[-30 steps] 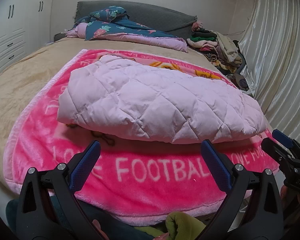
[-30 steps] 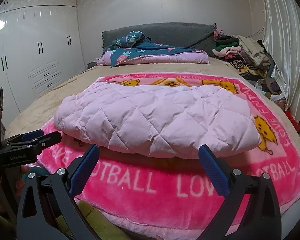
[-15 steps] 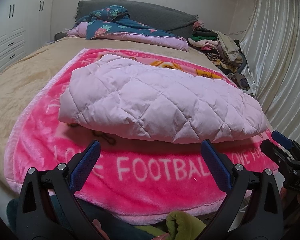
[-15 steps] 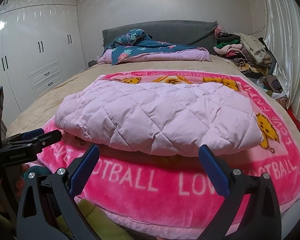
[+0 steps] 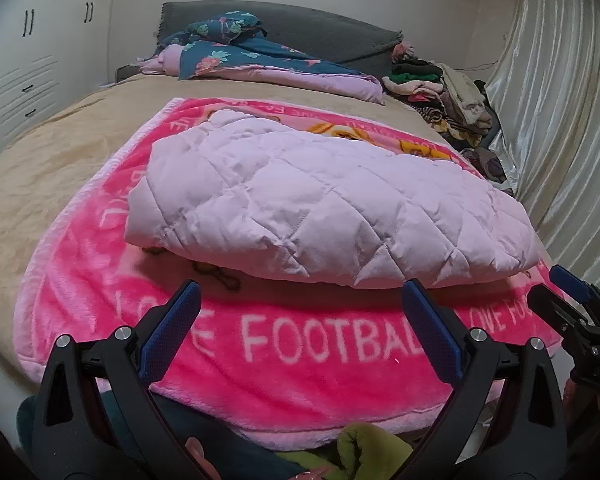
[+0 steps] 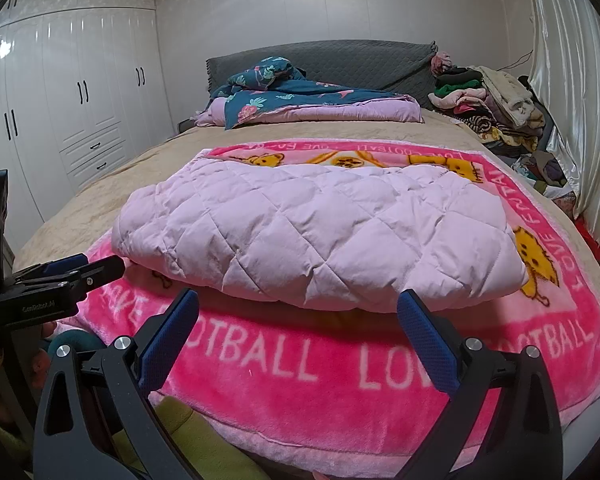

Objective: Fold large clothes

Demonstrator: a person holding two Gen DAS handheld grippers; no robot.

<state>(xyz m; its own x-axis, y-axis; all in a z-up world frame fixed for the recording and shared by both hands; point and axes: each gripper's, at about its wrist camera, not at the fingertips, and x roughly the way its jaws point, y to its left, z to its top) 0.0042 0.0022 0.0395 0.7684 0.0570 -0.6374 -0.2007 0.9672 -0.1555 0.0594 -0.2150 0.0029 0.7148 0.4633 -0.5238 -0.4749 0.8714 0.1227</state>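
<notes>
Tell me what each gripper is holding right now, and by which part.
Nothing. The left gripper and right gripper are both open and empty, short of the folded pink quilted jacket.

I see one pale pink quilted jacket (image 5: 320, 204), puffy, diamond stitching, folded into a wide flat bundle, lying crosswise on the pink blanket (image 5: 300, 344), long edge facing me, nothing touching it.

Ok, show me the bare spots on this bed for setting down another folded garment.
Free: tan bedspread left of the pink football blanket, and the strip between blanket and floral duvet. Crowded: clothes pile far right; the folded lilac quilted coat fills the blanket's middle.
</notes>
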